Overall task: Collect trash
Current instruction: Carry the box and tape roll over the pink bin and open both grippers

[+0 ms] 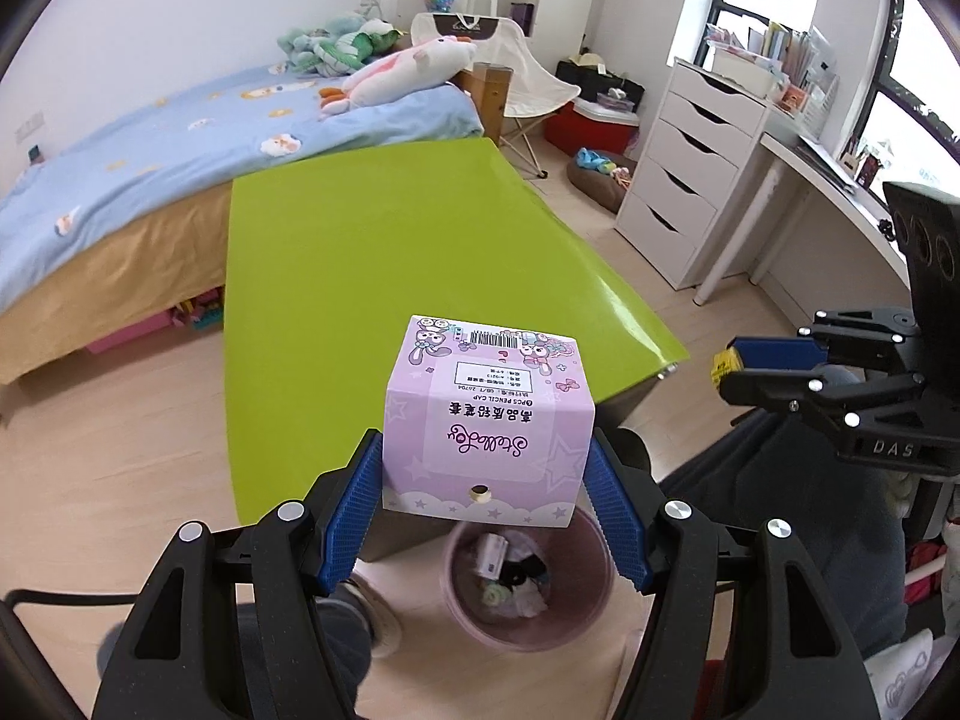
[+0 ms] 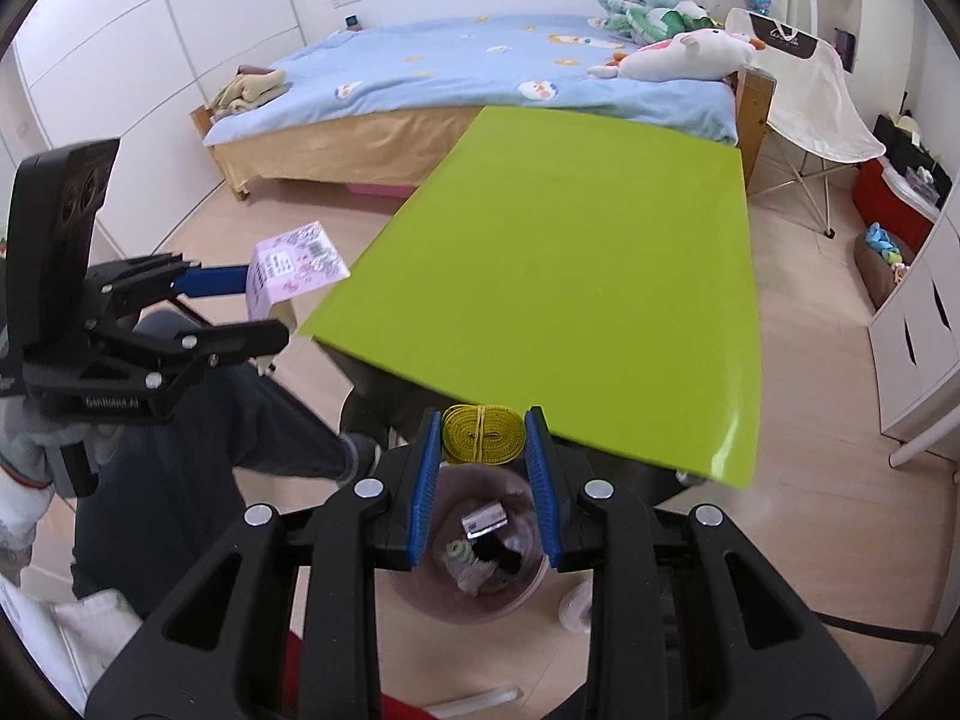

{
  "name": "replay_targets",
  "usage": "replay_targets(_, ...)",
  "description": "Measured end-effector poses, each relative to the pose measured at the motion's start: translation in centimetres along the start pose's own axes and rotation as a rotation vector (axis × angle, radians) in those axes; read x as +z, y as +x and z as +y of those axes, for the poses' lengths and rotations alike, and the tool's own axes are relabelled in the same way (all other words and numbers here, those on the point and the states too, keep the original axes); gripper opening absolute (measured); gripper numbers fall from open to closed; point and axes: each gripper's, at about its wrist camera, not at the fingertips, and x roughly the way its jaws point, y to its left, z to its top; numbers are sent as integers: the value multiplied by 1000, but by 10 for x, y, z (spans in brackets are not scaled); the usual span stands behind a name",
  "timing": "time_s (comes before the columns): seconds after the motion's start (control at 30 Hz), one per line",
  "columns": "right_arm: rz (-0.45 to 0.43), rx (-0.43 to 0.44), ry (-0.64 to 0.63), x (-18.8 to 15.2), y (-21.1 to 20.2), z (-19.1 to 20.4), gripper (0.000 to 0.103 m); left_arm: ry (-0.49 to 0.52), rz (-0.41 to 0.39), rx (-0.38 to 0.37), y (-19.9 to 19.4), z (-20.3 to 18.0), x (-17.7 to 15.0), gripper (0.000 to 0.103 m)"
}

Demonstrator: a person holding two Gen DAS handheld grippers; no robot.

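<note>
My left gripper (image 1: 486, 474) is shut on a purple cartoon-printed box (image 1: 489, 420), its blue pads pressed to both sides. The box hangs above a pink trash bin (image 1: 474, 618) on the floor, which holds several scraps. In the right wrist view my right gripper (image 2: 485, 438) is shut on a rolled yellow tape measure (image 2: 483, 433), held over the same bin (image 2: 420, 594). The left gripper with its box (image 2: 288, 270) shows at that view's left, and the right gripper (image 1: 729, 369) at the left wrist view's right edge.
A lime-green table (image 1: 390, 252) lies just beyond the bin. Behind it stand a bed with a blue cover (image 1: 180, 144), a folding chair (image 1: 528, 84) and a white drawer unit (image 1: 690, 180). A person's legs in dark trousers (image 2: 240, 420) are beside the bin.
</note>
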Motion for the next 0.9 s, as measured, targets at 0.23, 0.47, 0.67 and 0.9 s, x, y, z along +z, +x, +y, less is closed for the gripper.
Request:
replay_targets(0.23,11,51,-9,-21,-3,14,28,1,-3,-22,-10,-7,-13,64)
replay_targets(0.47,2,69,-12,-23,-2,16,58,28,-22,-37,-19,-15,-11,64)
replay_targets(0.67,-25,54,18,-24,-5,10,88,41,-23,-53,-21,-17,-13,64)
replay_targets(0.9,-41,34,48,-26,-12,2,94,53,-10,-72,-16,-21,-13,64)
